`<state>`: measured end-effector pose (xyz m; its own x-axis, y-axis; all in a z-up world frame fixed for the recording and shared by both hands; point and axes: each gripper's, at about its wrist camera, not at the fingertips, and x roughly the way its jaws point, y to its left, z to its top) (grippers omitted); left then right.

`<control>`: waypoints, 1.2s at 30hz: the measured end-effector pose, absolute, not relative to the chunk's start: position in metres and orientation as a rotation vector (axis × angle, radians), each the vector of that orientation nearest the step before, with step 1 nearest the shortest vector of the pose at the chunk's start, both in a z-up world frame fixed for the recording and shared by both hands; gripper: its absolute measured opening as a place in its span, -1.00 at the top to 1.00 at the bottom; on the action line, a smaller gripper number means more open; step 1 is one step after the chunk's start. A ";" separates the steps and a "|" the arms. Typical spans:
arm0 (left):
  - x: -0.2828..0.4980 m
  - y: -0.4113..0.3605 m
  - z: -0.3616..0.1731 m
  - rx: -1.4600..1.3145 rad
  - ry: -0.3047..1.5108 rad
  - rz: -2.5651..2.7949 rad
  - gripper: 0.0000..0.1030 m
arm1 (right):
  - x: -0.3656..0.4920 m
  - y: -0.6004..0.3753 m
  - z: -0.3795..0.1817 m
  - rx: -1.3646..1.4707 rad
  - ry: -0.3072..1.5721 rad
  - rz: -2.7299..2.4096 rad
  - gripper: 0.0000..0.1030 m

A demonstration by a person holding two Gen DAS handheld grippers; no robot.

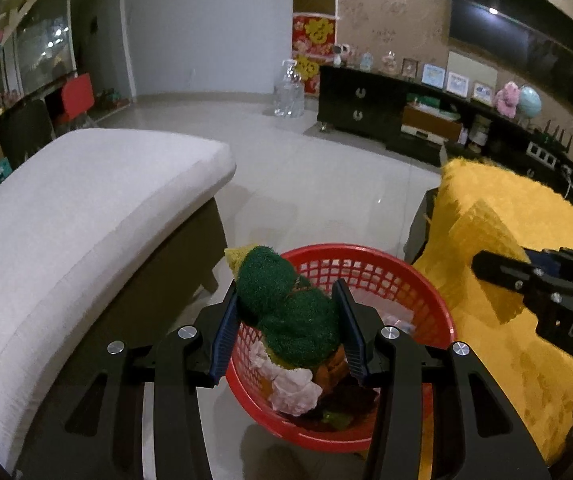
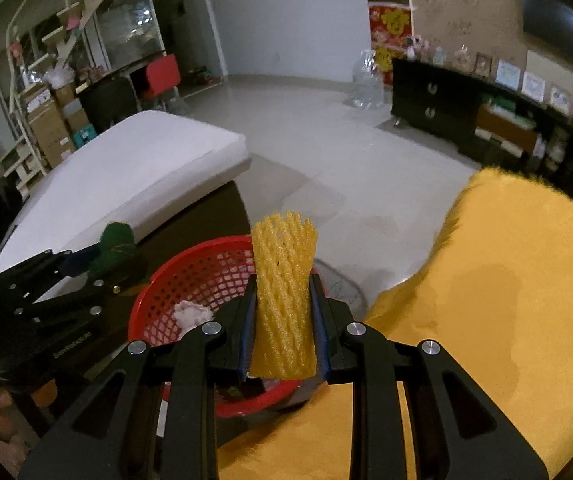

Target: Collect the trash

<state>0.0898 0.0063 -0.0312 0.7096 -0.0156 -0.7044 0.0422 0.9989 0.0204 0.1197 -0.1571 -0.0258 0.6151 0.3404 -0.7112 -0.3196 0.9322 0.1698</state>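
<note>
Living room, pale tiled floor point(image 1: 326, 168), dark low cabinet point(image 1: 366, 104) along the far wall.

Red mesh basket point(image 1: 426, 300): stands on the floor between a white cushioned seat point(image 1: 86, 220) and a yellow fuzzy cover point(image 1: 526, 240); contains crumpled pale tissue point(image 1: 294, 392) and darker scraps.

Green scouring pad point(image 1: 286, 308): rolled, with a yellow sponge layer at its far end, held over the basket. Left gripper point(image 1: 286, 320): jaws partly open, pressed against both sides of the pad.

Yellow foam net sleeve point(image 2: 284, 300): upright, over the basket's near rim. Right gripper point(image 2: 284, 320): jaws closed on the sleeve, squeezing its lower half.
</note>
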 end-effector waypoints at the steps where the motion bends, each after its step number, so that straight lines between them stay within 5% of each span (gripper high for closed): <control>1: 0.094 0.004 -0.034 0.038 0.791 -0.032 0.15 | 0.120 -0.154 -0.029 0.031 0.835 0.387 0.53; 10: 0.101 0.002 -0.050 0.036 0.855 -0.049 0.12 | 0.125 -0.136 -0.035 0.096 0.878 0.469 0.38; 14: 0.101 0.005 -0.052 0.023 0.865 -0.065 0.02 | 0.124 -0.133 -0.037 0.121 0.886 0.479 0.00; 23: 0.099 0.012 -0.043 -0.039 0.834 -0.075 -0.43 | 0.122 -0.146 -0.029 0.174 0.869 0.460 -0.20; 27: 0.093 0.009 -0.034 -0.024 0.784 -0.070 -0.49 | 0.117 -0.154 -0.023 0.157 0.834 0.418 -0.30; 36: 0.057 0.010 -0.002 0.007 0.643 -0.043 -0.59 | 0.088 -0.179 -0.005 0.142 0.737 0.317 -0.86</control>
<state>0.0571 0.0101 -0.0016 0.7996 -0.0377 -0.5994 0.0418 0.9991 -0.0070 0.0883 -0.1786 -0.0047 0.6958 0.3330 -0.6364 -0.2339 0.9428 0.2376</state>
